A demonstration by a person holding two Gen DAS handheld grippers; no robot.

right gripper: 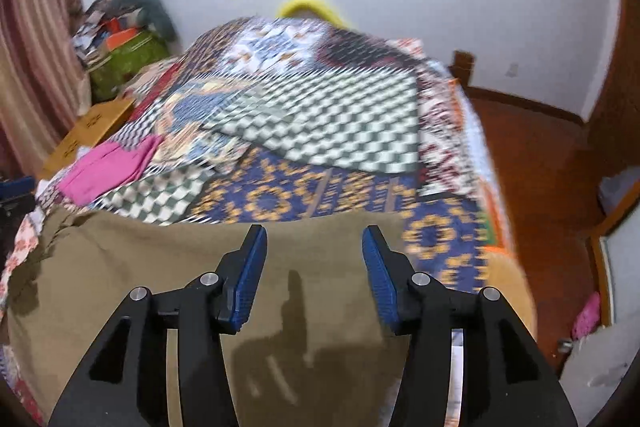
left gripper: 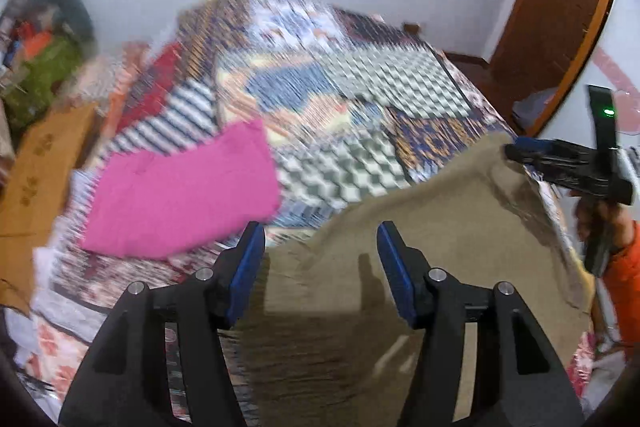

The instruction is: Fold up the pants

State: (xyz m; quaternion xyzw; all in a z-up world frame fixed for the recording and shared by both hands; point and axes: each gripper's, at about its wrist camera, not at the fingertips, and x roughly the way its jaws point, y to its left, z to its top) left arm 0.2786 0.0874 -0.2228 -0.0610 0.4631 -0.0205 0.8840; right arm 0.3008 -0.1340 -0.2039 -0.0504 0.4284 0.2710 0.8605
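Nearest the cameras, left hand-held gripper [left gripper: 320, 239] and right hand-held gripper [right gripper: 314, 243] both have jaws apart, nothing between them, above the olive-khaki cloth pants [right gripper: 160, 287] spread on the patchwork-quilted bed [right gripper: 320, 115]. Farther off lies a folded pink garment [left gripper: 184, 199].

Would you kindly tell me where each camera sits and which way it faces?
Left wrist: on the left gripper, facing down across the bed; sees khaki pants, a pink cloth, the right gripper and an orange sleeve.
Right wrist: on the right gripper, facing likewise; no body part shows.
Shared: pants, pink cloth, bed, both jaws open.
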